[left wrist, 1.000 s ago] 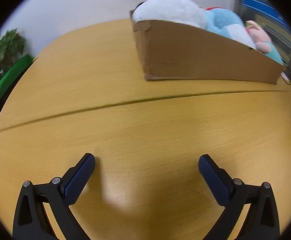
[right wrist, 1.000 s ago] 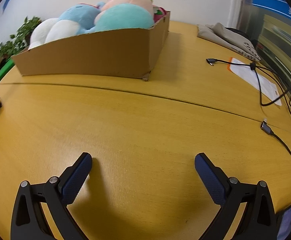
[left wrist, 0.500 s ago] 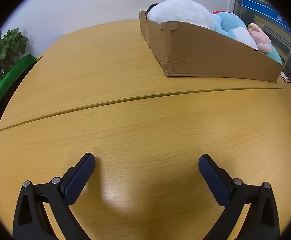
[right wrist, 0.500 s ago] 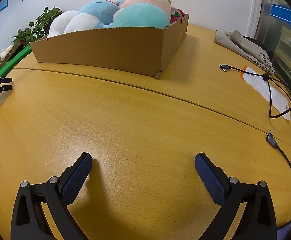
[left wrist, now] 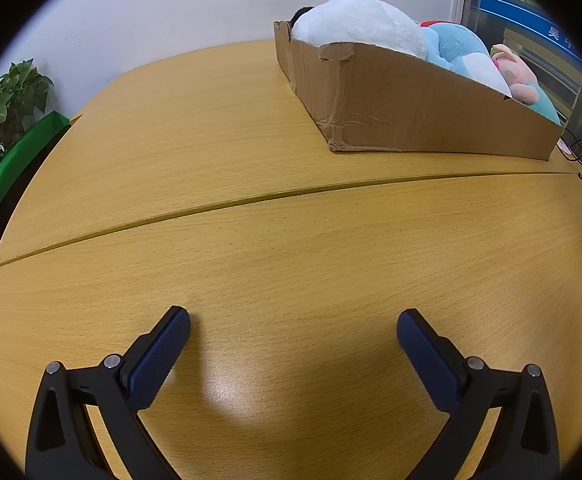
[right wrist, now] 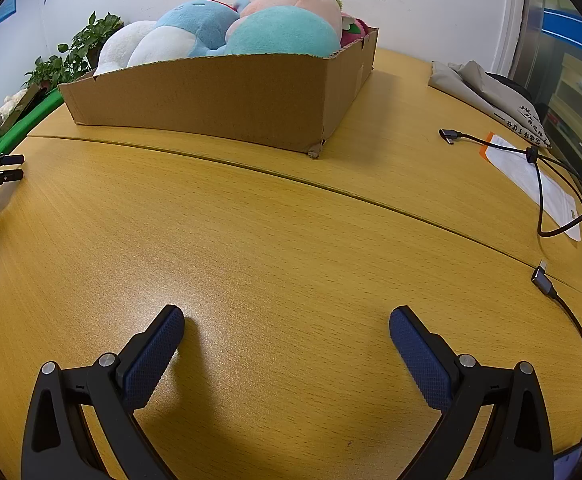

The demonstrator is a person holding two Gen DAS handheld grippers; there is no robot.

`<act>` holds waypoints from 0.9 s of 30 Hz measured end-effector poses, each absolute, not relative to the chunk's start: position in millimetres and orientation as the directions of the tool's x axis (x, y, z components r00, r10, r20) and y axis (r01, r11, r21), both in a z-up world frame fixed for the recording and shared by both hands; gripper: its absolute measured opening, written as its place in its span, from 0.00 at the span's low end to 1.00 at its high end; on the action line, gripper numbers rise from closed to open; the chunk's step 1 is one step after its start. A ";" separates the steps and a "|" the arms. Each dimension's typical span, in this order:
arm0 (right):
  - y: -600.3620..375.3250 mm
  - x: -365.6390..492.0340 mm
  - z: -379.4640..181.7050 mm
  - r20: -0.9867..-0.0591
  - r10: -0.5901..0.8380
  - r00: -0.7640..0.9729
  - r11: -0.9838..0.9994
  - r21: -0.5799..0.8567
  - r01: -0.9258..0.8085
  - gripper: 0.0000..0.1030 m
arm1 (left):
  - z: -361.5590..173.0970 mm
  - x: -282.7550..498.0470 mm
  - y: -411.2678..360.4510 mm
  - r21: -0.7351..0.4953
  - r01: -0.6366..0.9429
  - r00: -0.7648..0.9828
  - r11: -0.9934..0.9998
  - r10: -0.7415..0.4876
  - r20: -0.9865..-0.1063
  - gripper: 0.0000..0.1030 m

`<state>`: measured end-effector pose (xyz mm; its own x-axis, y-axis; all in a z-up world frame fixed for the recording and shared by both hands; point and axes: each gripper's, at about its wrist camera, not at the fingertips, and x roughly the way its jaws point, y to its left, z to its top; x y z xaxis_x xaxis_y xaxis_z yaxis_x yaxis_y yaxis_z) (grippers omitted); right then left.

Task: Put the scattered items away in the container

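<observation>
Your left gripper [left wrist: 293,322] and right gripper [right wrist: 287,320] are both spread wide, holding nothing, low over bare table [right wrist: 271,240]. Box [right wrist: 219,100] sits ahead, across the seam, plushies [right wrist: 275,28] piled inside. Cables [right wrist: 547,184] lie off to right gripper's right.

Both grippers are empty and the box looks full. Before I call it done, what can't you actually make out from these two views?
- Floor of the cardboard box, both views: hidden by its near wall and the piled plush toys.
- Table behind the box: blocked by the box.
- Red-and-pink item at the box's far corner, right wrist view: mostly covered by plush.
- Print on the grey cloth: too small.
- Table nearest the person: outside both frames.
</observation>
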<state>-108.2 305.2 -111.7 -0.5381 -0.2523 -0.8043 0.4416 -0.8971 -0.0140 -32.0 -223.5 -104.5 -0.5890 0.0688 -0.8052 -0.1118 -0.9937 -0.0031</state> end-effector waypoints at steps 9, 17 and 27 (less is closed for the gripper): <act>305.7 -108.6 -111.9 -0.804 -0.253 -0.538 -0.897 -0.013 0.442 1.00 | -102.6 -34.2 -224.5 -0.003 -0.112 -0.588 -0.994 0.069 -0.806 1.00; 305.7 -108.1 -111.9 -0.803 -0.254 -0.539 -0.897 -0.013 0.442 1.00 | -101.2 -35.3 -225.1 -0.003 -0.111 -0.588 -0.994 0.068 -0.806 1.00; 304.8 -107.1 -111.4 -0.803 -0.254 -0.539 -0.897 -0.012 0.441 1.00 | -99.9 -36.7 -225.4 -0.002 -0.111 -0.588 -0.994 0.068 -0.806 1.00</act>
